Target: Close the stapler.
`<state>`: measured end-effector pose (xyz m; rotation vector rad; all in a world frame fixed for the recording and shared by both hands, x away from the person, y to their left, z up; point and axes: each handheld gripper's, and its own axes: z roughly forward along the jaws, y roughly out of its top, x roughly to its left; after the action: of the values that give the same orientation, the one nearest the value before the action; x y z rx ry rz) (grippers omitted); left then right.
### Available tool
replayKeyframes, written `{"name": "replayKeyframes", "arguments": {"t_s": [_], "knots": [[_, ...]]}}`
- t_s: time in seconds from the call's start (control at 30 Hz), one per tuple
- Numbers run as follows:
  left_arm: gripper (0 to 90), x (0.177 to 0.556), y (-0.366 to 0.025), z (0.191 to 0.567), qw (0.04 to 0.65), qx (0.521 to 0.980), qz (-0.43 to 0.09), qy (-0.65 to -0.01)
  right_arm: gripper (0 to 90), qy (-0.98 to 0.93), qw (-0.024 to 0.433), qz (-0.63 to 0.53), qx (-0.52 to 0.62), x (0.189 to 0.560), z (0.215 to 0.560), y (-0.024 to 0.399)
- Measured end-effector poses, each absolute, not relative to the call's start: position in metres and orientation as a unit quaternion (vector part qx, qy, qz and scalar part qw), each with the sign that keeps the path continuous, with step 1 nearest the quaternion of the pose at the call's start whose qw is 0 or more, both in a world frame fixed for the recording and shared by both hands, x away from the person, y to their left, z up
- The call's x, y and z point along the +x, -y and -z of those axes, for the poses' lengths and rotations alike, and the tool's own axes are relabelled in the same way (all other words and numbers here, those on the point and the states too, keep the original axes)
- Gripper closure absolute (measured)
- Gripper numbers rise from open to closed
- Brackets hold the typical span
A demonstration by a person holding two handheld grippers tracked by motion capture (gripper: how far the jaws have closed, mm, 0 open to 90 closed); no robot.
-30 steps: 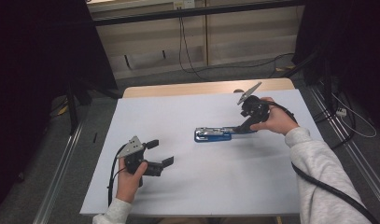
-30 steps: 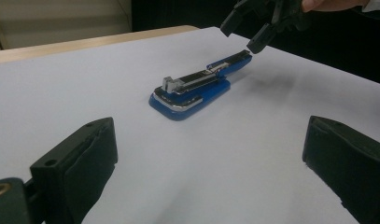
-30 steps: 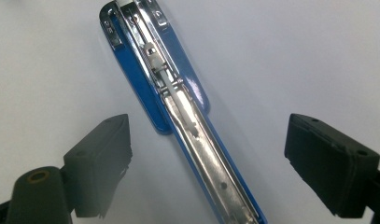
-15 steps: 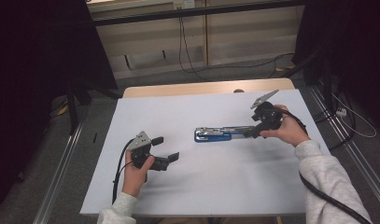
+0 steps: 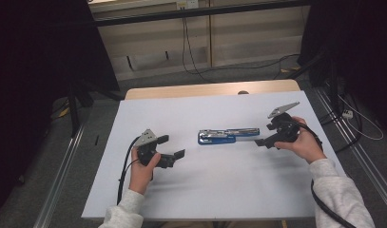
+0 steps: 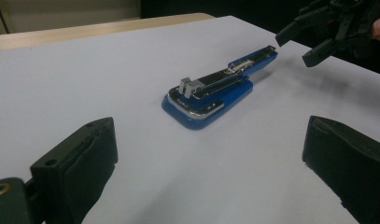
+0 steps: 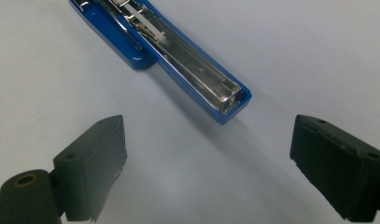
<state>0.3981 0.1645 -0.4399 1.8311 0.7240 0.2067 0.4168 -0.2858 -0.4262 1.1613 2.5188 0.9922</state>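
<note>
A blue stapler (image 5: 227,136) lies swung open flat on the white tabletop (image 5: 205,190), its metal staple channel facing up. My right gripper (image 5: 263,135) is open just off the stapler's right end, touching nothing. In the right gripper view the stapler's tip (image 7: 232,100) lies a little ahead of the wide-apart jaws (image 7: 208,168). My left gripper (image 5: 173,147) is open on the left of the table, short of the stapler. Its own view shows the stapler (image 6: 215,91) ahead of its jaws (image 6: 211,163) and the right gripper (image 6: 299,42) beyond.
A wooden table edge (image 5: 205,89) runs along the back of the white top. Cables (image 5: 122,175) trail from both grippers toward the front edge. Dark floor and metal rails (image 5: 62,180) flank the table.
The right gripper has come down and moved right, off the stapler's end, and the stapler now lies stretched out flat. The left gripper has shifted slightly forward and right.
</note>
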Motion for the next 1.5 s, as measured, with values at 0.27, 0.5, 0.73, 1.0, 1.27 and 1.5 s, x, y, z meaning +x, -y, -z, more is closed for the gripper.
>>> {"name": "replayKeyframes", "arguments": {"t_s": [0.27, 0.5, 0.73, 1.0, 1.27, 1.5], "knots": [[3.3, 0.404, -0.154, 0.443, 0.535, 0.783, -0.092, -0.305, 12.5, -0.836, 0.105, -0.343, 0.415, 0.411, 0.433, 0.294], [3.3, 0.414, -0.145, 0.443, 0.540, 0.779, -0.091, -0.305, 23.4, -0.840, 0.115, -0.323, 0.421, 0.410, 0.438, 0.291], [4.2, 0.423, -0.131, 0.446, 0.519, 0.788, -0.096, -0.317, 33.1, -0.826, 0.129, -0.327, 0.440, 0.410, 0.440, 0.294], [24.8, 0.431, -0.126, 0.452, 0.517, 0.782, -0.077, -0.340, 55.0, -0.823, 0.132, -0.319, 0.452, 0.408, 0.447, 0.295], [67.9, 0.435, -0.117, 0.456, 0.485, 0.797, -0.077, -0.351, 79.7, -0.824, 0.143, -0.305, 0.456, 0.407, 0.451, 0.287], [86.4, 0.443, -0.110, 0.462, 0.467, 0.806, -0.075, -0.357, 90.0, -0.820, 0.151, -0.303, 0.461, 0.411, 0.452, 0.278]]}}
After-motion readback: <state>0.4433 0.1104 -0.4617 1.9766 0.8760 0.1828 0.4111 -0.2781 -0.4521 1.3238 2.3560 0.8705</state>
